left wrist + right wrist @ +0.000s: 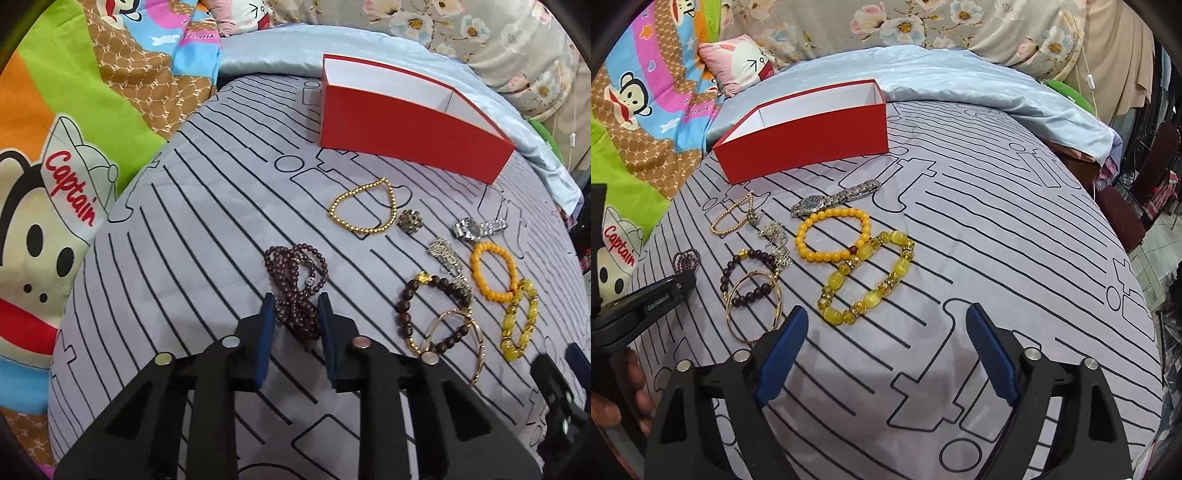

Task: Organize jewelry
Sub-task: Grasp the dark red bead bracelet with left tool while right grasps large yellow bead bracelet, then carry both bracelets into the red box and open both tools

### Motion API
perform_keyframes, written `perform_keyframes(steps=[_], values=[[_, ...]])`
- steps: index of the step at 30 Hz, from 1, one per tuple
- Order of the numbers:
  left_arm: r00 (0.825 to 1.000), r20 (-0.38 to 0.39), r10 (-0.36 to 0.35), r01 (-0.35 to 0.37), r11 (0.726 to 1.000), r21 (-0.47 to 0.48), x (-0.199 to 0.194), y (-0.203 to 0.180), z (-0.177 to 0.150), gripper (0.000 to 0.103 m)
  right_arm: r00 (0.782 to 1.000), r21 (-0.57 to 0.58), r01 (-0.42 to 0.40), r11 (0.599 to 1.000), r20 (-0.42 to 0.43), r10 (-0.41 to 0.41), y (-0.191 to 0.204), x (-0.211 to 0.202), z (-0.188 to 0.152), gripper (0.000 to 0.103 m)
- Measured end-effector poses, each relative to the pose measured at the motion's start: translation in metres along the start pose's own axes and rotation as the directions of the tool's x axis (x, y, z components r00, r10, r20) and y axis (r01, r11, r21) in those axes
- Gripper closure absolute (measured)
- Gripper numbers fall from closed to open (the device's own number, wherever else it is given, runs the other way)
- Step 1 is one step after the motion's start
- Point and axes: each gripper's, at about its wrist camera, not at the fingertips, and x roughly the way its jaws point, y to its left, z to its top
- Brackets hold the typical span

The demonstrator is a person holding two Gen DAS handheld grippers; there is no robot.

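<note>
The dark bead necklace (295, 284) lies on the striped bed sheet (184, 229), pinched between the left gripper (295, 310) fingers. The right gripper (886, 328) fingers are spread, just short of the yellow bracelet (866, 282); the red box (406, 125) sits behind.

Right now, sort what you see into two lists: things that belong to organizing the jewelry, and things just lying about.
For the job:
red box
dark bead strand between the left gripper fingers
gold bead bracelet
watch
orange bracelet
yellow bracelet
gold bangle

Lying about:
cartoon blanket
floral bedding
pink pillow
</note>
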Motion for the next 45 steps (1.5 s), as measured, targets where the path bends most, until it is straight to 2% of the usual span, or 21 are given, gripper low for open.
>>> perform_keyframes(steps=[1,3,4,8,17,20,22,26,34,42,45], values=[[1.000,-0.002,-0.009,0.009,1.000,0.005,0.000,-0.001,0.000,0.091,1.000,0.007,-0.002,1.000,-0.001,0.002,-0.001,0.002,0.003,0.027],[1.000,-0.005,-0.019,0.019,1.000,0.007,0.000,-0.001,0.000,0.093,1.000,0.015,-0.001,1.000,-0.005,0.001,-0.002,0.007,0.007,0.033],[1.000,-0.006,-0.029,0.029,1.000,0.007,0.000,-0.001,0.000,0.093,1.000,0.017,0.000,1.000,-0.009,0.000,-0.003,0.009,0.010,0.038],[0.999,-0.008,-0.045,0.045,0.999,0.008,-0.001,-0.001,0.000,0.094,1.000,0.031,0.008,0.999,-0.019,-0.007,-0.005,0.019,0.018,0.045],[0.999,-0.009,-0.053,0.053,0.999,0.009,-0.005,0.000,-0.001,0.094,0.998,0.025,0.036,0.999,-0.046,-0.035,-0.006,0.040,0.023,0.068],[0.999,-0.009,-0.054,0.054,0.999,0.007,-0.007,0.000,-0.001,0.094,0.999,0.025,0.036,0.999,-0.040,-0.035,-0.008,0.039,0.022,0.080],[0.998,-0.008,-0.054,0.054,0.998,0.008,-0.008,-0.001,-0.002,0.094,0.999,0.024,0.027,0.999,-0.039,-0.026,-0.009,0.039,0.022,0.095],[0.999,-0.003,-0.052,0.052,0.999,0.012,-0.012,-0.002,-0.002,0.094,0.999,0.026,0.010,1.000,-0.041,-0.009,-0.010,0.037,0.020,0.094],[0.998,0.017,-0.069,0.068,0.998,0.016,-0.029,-0.003,0.003,0.094,0.999,0.042,-0.042,0.998,0.013,0.041,-0.017,0.008,0.029,0.094],[0.992,0.064,-0.109,0.106,0.993,0.052,-0.055,-0.011,0.034,0.094,0.989,-0.004,-0.101,0.995,0.105,0.100,-0.014,-0.029,0.067,0.094],[0.989,0.091,-0.119,0.113,0.991,0.072,-0.059,-0.018,0.057,0.094,0.981,-0.027,-0.124,0.992,0.145,0.126,-0.012,-0.037,0.094,0.095]])
